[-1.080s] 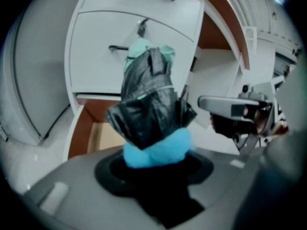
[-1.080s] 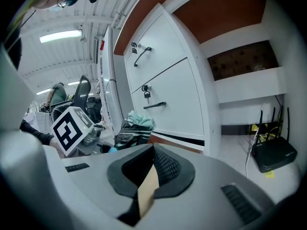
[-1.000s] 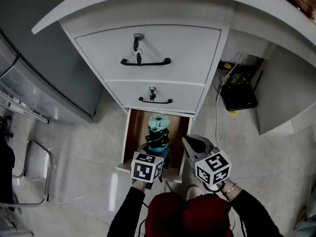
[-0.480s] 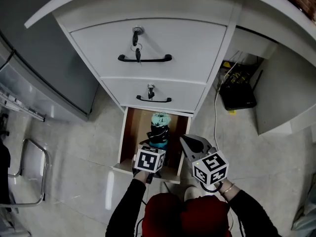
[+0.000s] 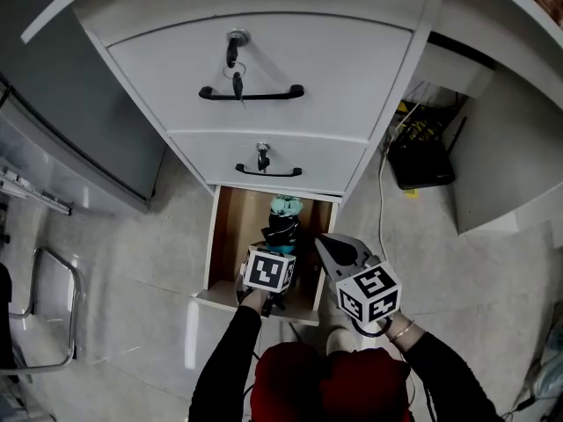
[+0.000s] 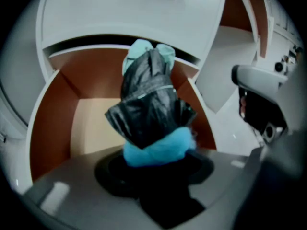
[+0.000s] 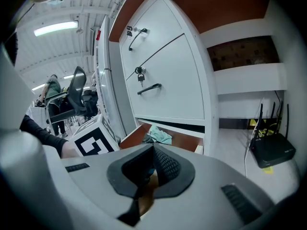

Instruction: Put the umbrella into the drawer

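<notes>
Left claw: my left gripper (image 6: 153, 163) is clamped round the umbrella (image 6: 150, 104). Its own view shows the bundle standing straight out of the dark pads, with a bright blue band of cloth right at the bite.
Umbrella: folded, black cloth on the outside and pale teal at the far end. It sits in the left claw, tilted downward into the open bottom drawer (image 5: 214, 251), teal end toward the drawer's back. I cannot tell whether it touches the drawer floor.
Right claw: my right gripper (image 7: 152, 150) has its pad tips drawn together with nothing between them. It sits just to the right of the left one, over the drawer's front right corner.
Marker cubes: from the head view the two cubes sit side by side, close to each other but not touching.
Drawer: pulled out at floor level, brown walls, a paler bottom, white front edge nearest me.
Cabinet above: two shut white drawers, each with a black handle (image 5: 251, 94); keys (image 5: 236, 81) hang from the top lock.
Right of the cabinet: a black box with aerials (image 5: 422, 160) on the floor in a recess, with cables running into it.
Far left: a metal chair frame (image 5: 54, 316) on the pale floor.
</notes>
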Available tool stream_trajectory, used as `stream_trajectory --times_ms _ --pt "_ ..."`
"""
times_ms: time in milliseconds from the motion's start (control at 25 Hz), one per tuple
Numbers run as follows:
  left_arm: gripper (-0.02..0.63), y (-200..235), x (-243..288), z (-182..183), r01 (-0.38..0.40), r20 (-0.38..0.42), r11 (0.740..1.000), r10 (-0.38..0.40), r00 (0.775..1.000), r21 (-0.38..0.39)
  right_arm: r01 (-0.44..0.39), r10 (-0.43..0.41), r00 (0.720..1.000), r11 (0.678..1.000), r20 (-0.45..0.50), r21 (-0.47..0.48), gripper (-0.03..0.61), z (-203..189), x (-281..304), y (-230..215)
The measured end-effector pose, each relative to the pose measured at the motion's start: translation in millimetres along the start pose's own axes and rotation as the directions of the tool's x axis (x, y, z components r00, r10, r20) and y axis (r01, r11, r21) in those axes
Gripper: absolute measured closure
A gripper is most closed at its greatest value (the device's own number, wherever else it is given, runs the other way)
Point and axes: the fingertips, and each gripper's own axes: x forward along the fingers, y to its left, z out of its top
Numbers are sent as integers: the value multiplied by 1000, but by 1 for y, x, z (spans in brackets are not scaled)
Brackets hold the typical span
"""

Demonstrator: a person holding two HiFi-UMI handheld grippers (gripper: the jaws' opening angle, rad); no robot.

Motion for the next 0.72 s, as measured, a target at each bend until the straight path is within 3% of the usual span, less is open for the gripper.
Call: stream_trajectory --times_ms 400,720 --pt "377 8 29 -10 -14 -79 999 11 997 -32 8 -8 1000 1000 -25 8 577 -11 4 -3" --pt "374 9 48 -14 -27 -104 1000 28 994 10 12 -11 999 1000 -31 14 577 -15 6 -8"
